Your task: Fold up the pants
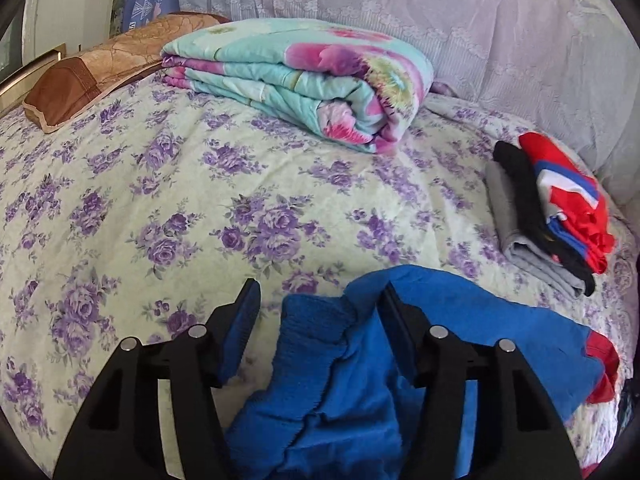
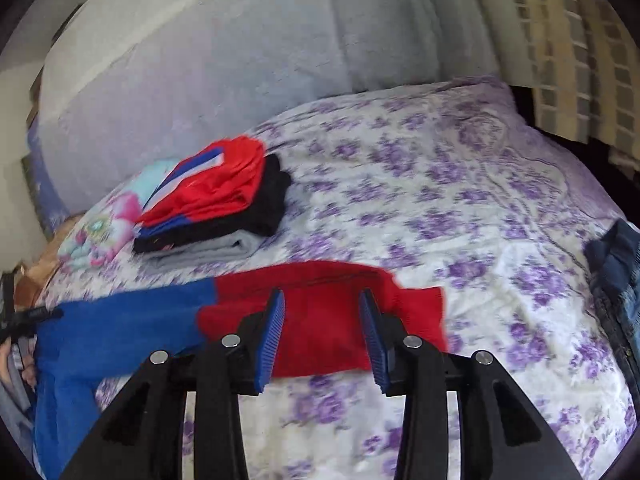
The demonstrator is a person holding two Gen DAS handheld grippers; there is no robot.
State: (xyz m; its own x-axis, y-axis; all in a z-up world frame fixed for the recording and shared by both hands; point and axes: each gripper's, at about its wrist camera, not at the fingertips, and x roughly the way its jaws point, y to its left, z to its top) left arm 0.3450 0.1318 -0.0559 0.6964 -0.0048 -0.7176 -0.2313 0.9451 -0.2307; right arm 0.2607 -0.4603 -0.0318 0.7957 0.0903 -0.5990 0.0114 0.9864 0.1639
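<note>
The pants [image 1: 340,360] are blue knit with a red lower part [image 1: 600,364] and lie stretched across the floral bedspread [image 1: 160,200]. My left gripper [image 1: 320,286] is open. The blue ribbed end bunches between its fingers and drapes around the right finger [image 1: 396,316], while the left pad [image 1: 244,320] is clear of cloth. In the right wrist view the red part [image 2: 320,320] lies flat just beyond my right gripper [image 2: 321,294]. That gripper is open above the cloth, its pads not touching. The blue part [image 2: 120,320] runs off to the left.
A stack of folded clothes [image 1: 552,216] [image 2: 216,200], red on black on grey, sits behind the pants. A folded floral quilt [image 1: 304,80] and a brown pillow [image 1: 92,76] lie further back. Dark denim [image 2: 616,272] lies at the bed's right edge. A lace curtain [image 1: 440,20] hangs behind.
</note>
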